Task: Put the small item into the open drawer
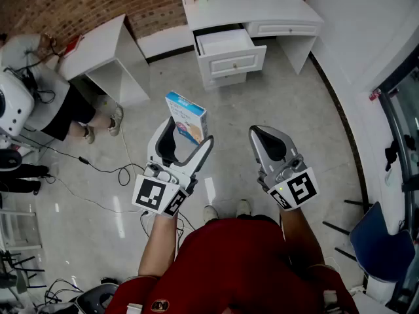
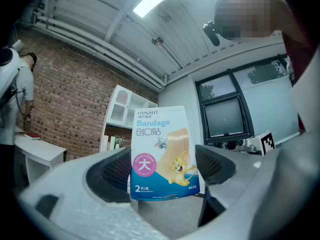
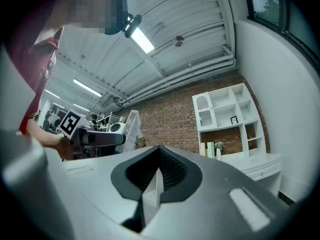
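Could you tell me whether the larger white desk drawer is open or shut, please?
Open: the larger white drawer juts out from the white desk, its inside visible.

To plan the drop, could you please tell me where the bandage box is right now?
The bandage box is left of centre in the head view, gripped by the left gripper above the floor, well short of the open drawer.

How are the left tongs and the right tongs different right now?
The left tongs stand wide apart, while the right tongs are pressed together. The left tongs grip a bandage box upright between their jaws; the right tongs hold nothing. Both are grey and point forward, side by side.
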The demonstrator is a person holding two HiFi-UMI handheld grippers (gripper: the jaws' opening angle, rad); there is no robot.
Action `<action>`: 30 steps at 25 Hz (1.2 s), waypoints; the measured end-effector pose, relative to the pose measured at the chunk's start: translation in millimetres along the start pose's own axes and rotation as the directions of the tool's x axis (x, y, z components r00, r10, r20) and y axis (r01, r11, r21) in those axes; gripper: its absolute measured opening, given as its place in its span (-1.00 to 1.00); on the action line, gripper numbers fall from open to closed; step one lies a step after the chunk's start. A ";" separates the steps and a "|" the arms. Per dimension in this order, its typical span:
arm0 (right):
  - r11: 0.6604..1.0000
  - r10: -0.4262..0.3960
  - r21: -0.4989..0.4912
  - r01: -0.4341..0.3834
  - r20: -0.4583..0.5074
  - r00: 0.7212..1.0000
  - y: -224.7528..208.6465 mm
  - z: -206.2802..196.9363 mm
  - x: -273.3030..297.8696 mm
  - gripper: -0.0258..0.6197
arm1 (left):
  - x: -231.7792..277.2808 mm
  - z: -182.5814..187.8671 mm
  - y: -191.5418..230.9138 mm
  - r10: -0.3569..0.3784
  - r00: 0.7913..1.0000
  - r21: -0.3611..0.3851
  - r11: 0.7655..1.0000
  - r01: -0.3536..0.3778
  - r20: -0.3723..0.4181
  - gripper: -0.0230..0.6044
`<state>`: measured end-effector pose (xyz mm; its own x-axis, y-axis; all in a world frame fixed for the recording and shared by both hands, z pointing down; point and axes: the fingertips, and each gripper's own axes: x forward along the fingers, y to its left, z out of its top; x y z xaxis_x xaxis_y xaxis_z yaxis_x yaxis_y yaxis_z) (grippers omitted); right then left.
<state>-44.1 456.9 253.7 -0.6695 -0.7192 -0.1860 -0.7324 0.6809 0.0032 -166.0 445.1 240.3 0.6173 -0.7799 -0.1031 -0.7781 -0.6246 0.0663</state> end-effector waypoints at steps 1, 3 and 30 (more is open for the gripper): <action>1.000 0.004 0.005 -0.004 0.003 1.000 0.3 -0.7 0.5 -0.89 | 0.0 -0.8 0.6 0.001 1.000 0.000 1.000 -0.001 0.000 0.35; 1.000 0.009 0.014 -0.010 0.009 1.000 0.4 -1.0 0.7 -0.89 | 0.2 -1.4 1.0 0.002 1.000 0.001 1.000 -0.002 0.001 0.35; 0.997 -0.025 0.077 0.021 0.050 0.998 -129.2 -7.8 -36.5 -0.89 | 97.5 -23.1 -28.8 0.053 0.998 0.038 0.998 -0.051 -0.045 0.35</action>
<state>74.0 394.1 267.7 -0.6441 -0.7279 -0.2349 -0.7343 0.6745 -0.0767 -80.7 386.1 251.3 0.5801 -0.8127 -0.0549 -0.8124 -0.5822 0.0334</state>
